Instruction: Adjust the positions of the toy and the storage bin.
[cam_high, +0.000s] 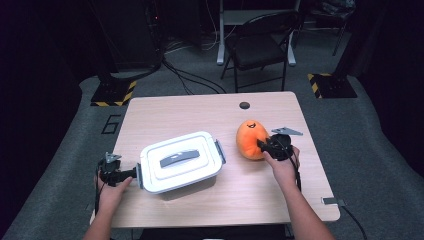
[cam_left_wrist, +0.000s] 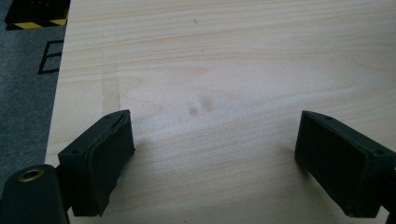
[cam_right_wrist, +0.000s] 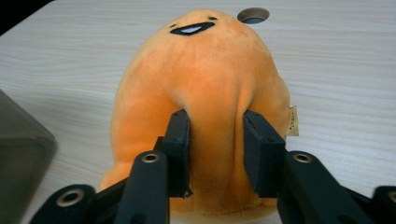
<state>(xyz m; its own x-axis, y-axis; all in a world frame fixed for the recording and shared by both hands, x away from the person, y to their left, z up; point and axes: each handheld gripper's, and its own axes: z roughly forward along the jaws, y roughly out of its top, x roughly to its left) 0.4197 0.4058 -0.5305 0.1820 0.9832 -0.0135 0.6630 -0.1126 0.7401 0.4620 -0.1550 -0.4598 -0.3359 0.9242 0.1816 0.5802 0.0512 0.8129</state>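
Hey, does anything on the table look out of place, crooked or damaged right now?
Nothing looks damaged or spilled. The white lidded container sits askew to the table edges, lid on. The orange plush toy is dented where the right claw pinches a fold of it.
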